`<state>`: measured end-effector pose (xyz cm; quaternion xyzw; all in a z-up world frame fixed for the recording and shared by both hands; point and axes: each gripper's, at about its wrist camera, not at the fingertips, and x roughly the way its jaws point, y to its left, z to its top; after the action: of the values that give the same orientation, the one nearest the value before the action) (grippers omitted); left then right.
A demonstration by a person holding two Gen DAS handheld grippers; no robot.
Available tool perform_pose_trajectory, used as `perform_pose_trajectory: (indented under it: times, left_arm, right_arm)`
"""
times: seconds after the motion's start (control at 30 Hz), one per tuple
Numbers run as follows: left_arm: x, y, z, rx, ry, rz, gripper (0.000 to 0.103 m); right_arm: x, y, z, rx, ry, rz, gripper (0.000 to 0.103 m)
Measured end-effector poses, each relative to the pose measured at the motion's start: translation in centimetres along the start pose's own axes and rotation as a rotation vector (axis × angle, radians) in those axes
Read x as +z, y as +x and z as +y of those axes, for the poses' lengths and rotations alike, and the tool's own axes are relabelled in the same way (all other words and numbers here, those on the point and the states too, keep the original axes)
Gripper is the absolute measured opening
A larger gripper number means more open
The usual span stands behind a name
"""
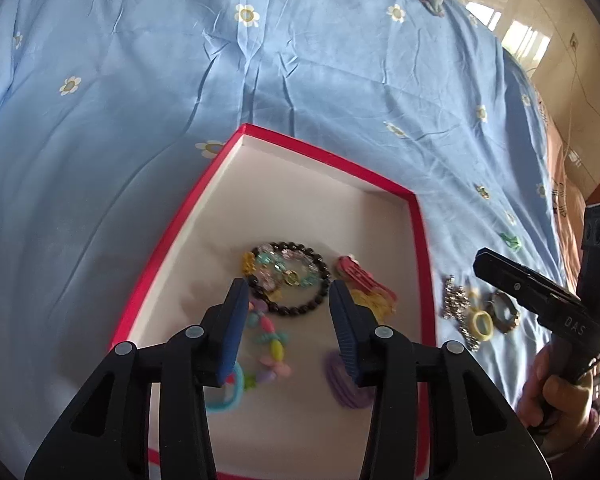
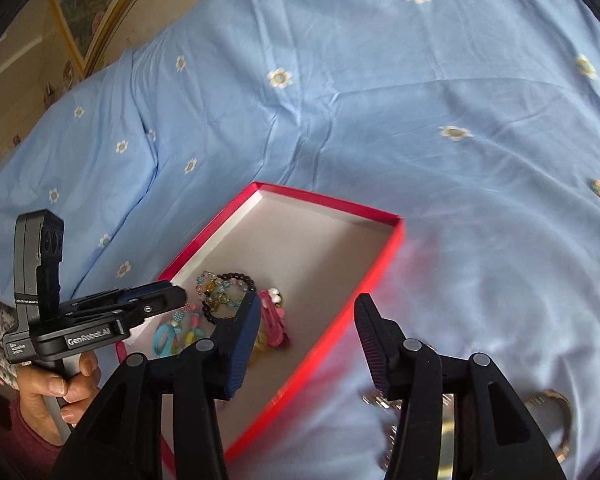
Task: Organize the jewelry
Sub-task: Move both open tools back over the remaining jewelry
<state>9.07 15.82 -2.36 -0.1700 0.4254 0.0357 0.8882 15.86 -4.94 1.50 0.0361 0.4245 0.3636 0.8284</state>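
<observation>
Two claws, left (image 1: pixel 288 292) and right (image 2: pixel 306 312), both released, gripping nothing. One red box (image 1: pixel 418 264) on bed (image 1: pixel 140 80) holds one black bead bracelet (image 1: pixel 318 280); one yellow ring (image 1: pixel 482 324) lies outside.

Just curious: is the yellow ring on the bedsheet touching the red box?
Apart. In the left wrist view, the yellow ring lies right of the red box, with bare blue bedsheet between them.

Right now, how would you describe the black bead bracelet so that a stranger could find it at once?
Find the red box with a white inside, lying on the blue flowered sheet. Among the colourful jewelry inside, the black bead bracelet lies just beyond the left gripper. It is the only ring of dark round beads.
</observation>
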Motion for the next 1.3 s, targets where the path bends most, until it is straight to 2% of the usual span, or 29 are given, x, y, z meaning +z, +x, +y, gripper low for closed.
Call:
perform_pose_trajectory:
  times: [0.2, 0.3, 0.67, 0.93, 1.3]
  left_arm:
    - [-1.2, -1.6, -2.6, -0.046, 0.034, -0.008, 0.040]
    - [-1.6, -2.1, -3.9, -0.070, 0.047, -0.012, 0.044]
    - [-3.6, -1.9, -9.0, -0.137, 0.135, 0.027, 0.045]
    - [-4.3, -1.4, -12.0, -0.163, 0.204, 0.048, 0.048]
    - [-4.8, 0.5, -15.2, -0.181, 0.289, 0.099, 0.050]
  right_arm:
    - [-1.9, -4.4, -3.5, -0.076, 0.083, -0.050, 0.054]
    - [-2.9, -6.5, -5.1, -0.114, 0.128, -0.074, 0.056]
    - [-7.1, -11.8, -8.9, -0.210, 0.234, -0.116, 0.059]
    - [-8.7, -12.8, -10.1, -0.228, 0.273, -0.114, 0.059]
    - [-8.5, -12.4, -10.6, -0.220, 0.266, -0.101, 0.059]
